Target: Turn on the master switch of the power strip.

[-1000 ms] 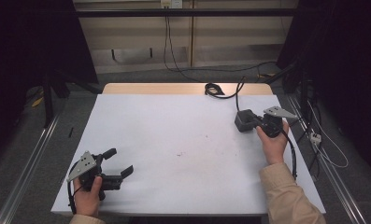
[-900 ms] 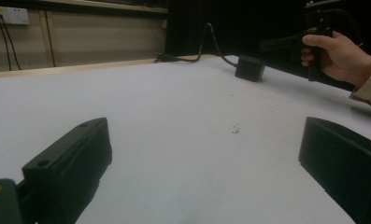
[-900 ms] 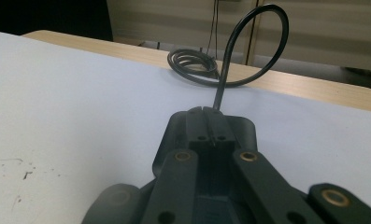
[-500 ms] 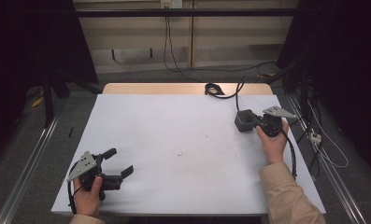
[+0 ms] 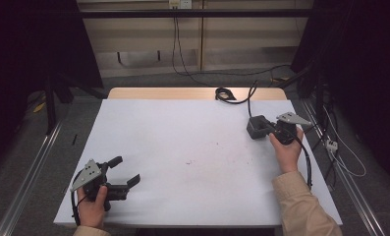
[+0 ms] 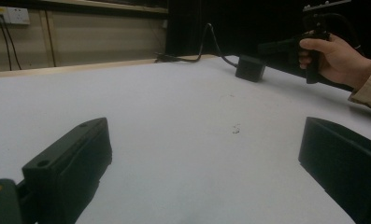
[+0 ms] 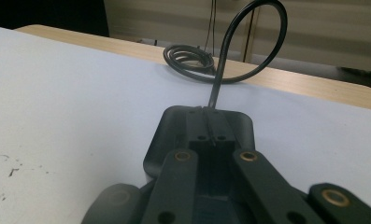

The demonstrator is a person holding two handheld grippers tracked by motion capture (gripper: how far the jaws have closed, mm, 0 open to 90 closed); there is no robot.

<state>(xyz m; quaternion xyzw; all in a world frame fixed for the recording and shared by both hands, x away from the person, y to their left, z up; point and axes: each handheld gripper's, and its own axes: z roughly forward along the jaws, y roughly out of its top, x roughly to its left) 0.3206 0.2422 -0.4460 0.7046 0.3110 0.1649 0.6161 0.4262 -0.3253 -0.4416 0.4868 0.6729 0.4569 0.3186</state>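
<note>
Right gripper (image 5: 267, 129): at 2 o'clock on the table (image 5: 182, 147), jaws clenched together against the black adapter (image 5: 256, 127); jaw tips hidden.
Black adapter: at 2 o'clock; its cord (image 7: 230, 42) coiled toward 12.
Left gripper (image 5: 125, 172): at 7 o'clock, jaws released, nothing between.

Lab recording bay, white-topped table (image 5: 182, 147), black curtains (image 5: 30, 44), floor rails (image 5: 28, 172), wall sockets (image 5: 179, 4)

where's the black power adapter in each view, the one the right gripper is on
High view: power adapter right of centre, at the right gripper.
Left gripper view: upper right, on the white sheet.
Right gripper view: bottom centre, at the jaws.
Shared landmark: coiled cable behind it.
</note>
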